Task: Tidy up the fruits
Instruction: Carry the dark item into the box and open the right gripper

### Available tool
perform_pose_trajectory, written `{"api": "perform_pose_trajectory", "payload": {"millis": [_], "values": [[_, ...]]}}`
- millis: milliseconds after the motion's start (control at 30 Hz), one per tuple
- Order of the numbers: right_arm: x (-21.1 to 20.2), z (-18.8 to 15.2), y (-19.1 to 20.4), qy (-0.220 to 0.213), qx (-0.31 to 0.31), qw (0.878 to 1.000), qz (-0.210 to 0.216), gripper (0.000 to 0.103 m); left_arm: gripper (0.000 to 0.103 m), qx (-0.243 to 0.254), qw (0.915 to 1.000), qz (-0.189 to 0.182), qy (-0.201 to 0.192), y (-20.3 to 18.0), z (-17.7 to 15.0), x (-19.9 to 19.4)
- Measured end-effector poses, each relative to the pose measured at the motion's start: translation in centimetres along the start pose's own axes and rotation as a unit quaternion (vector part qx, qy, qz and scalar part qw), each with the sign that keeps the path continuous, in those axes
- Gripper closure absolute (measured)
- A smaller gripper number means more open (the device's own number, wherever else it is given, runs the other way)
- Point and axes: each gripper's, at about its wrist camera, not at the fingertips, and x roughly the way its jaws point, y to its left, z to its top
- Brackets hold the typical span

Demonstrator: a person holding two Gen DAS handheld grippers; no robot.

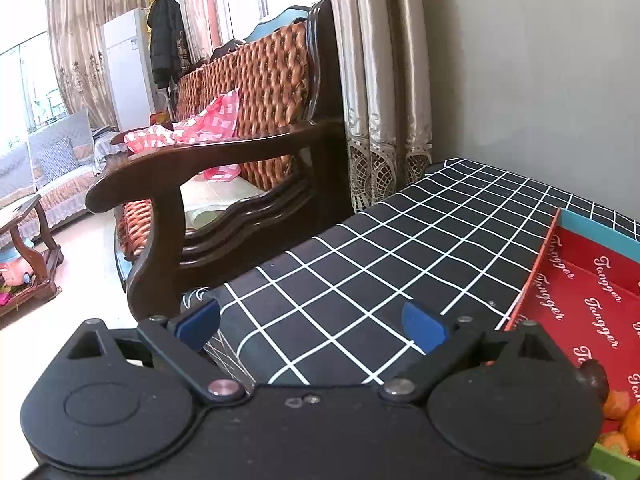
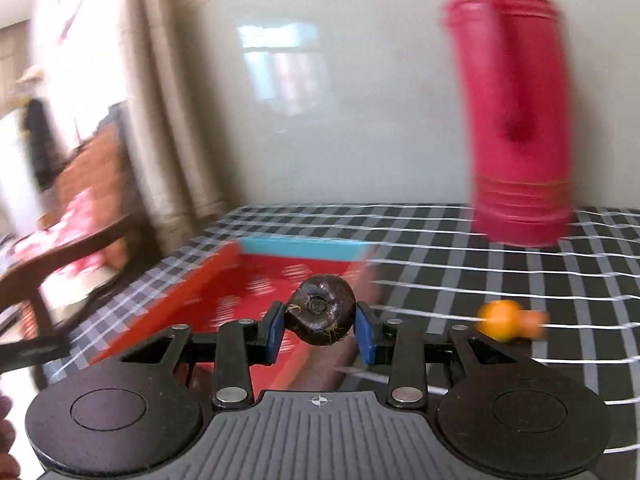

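Observation:
My right gripper [image 2: 320, 330] is shut on a dark brown water chestnut [image 2: 323, 310] and holds it above the near right corner of a red box [image 2: 240, 292] with a blue far wall. The right wrist view is blurred by motion. An orange fruit [image 2: 500, 318] lies on the checked cloth to the right. My left gripper [image 1: 312, 326] is open and empty over the black checked tablecloth [image 1: 400, 240]. In the left wrist view the red box [image 1: 592, 292] is at the right, with orange fruits [image 1: 628, 420] and a dark fruit [image 1: 596, 374] at its near end.
A tall red thermos [image 2: 516, 112] stands at the back right of the table against the wall. A dark wooden sofa armrest [image 1: 200, 160] stands just left of the table. A curtain [image 1: 380, 80] hangs behind the table's corner.

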Motion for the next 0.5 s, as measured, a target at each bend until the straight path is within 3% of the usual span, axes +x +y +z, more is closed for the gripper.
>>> {"api": "perform_pose_trajectory", "payload": {"millis": [233, 267, 300, 367, 500], "values": [[0.8, -1.5, 4.0, 0.024, -0.055, 0.998, 0.028, 0.065, 0.011, -0.001, 1.0000, 0.000, 0.001, 0.6, 0.1, 0.2], [1.0, -1.7, 4.3, 0.030, -0.065, 0.997, 0.026, 0.059, 0.011, -0.001, 1.0000, -0.001, 0.001, 0.5, 0.1, 0.1], [1.2, -1.9, 4.4, 0.031, -0.069, 0.997, 0.021, 0.041, 0.011, 0.000, 1.0000, -0.002, 0.000, 0.4, 0.1, 0.1], [1.4, -2.0, 4.5, 0.019, -0.072, 0.997, 0.009, 0.021, 0.011, 0.002, 1.0000, -0.005, -0.001, 0.2, 0.0, -0.1], [-0.1, -1.8, 4.2, -0.010, -0.080, 0.996, -0.032, 0.021, 0.011, 0.007, 0.9998, -0.019, -0.004, -0.4, -0.1, -0.6]]}}
